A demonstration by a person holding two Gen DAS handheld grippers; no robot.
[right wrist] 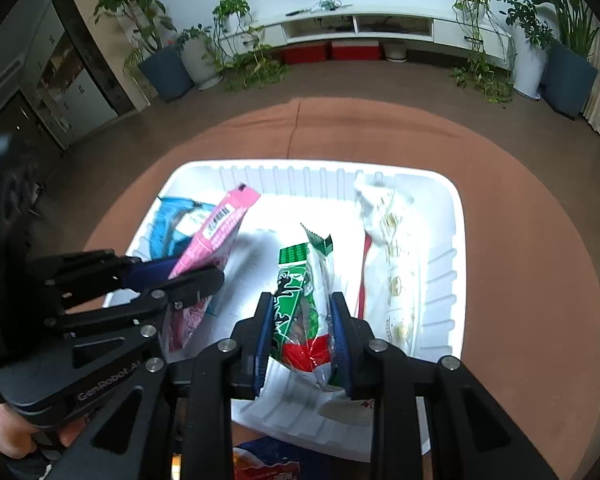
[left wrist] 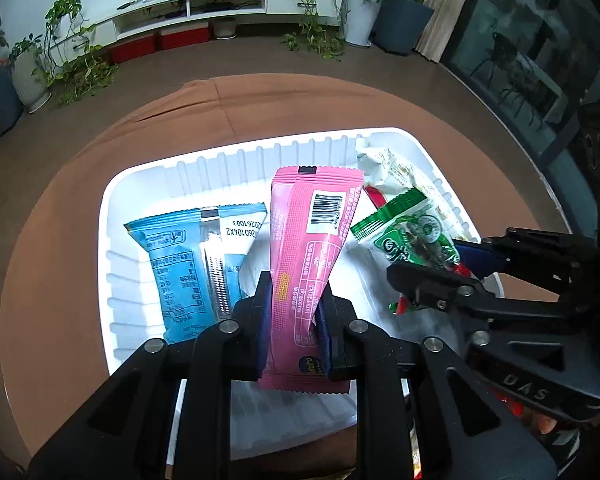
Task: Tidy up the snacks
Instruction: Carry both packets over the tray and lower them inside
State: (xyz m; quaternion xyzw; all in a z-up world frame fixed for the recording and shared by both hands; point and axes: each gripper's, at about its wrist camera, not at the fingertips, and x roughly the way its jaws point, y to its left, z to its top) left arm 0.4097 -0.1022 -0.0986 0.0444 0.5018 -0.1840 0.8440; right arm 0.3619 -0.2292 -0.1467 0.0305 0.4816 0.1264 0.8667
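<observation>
A round tabletop (left wrist: 60,216) under a brown cloth carries a white ribbed tray (left wrist: 132,184) that fills most of its middle. In the tray's left part a blue snack packet (left wrist: 180,264) lies flat; along its far right side lies a white wrapper with gold print (right wrist: 396,264). The left tongs (left wrist: 294,320) are closed on the lower half of a pink snack packet (left wrist: 316,232), which stands over the tray's middle with its barcode end pointing far. Just to the right, the right tongs (right wrist: 302,320) are closed on a green and white snack packet (right wrist: 300,292) with a red near end, held over the tray's near right part, close to the pink one but apart from it
</observation>
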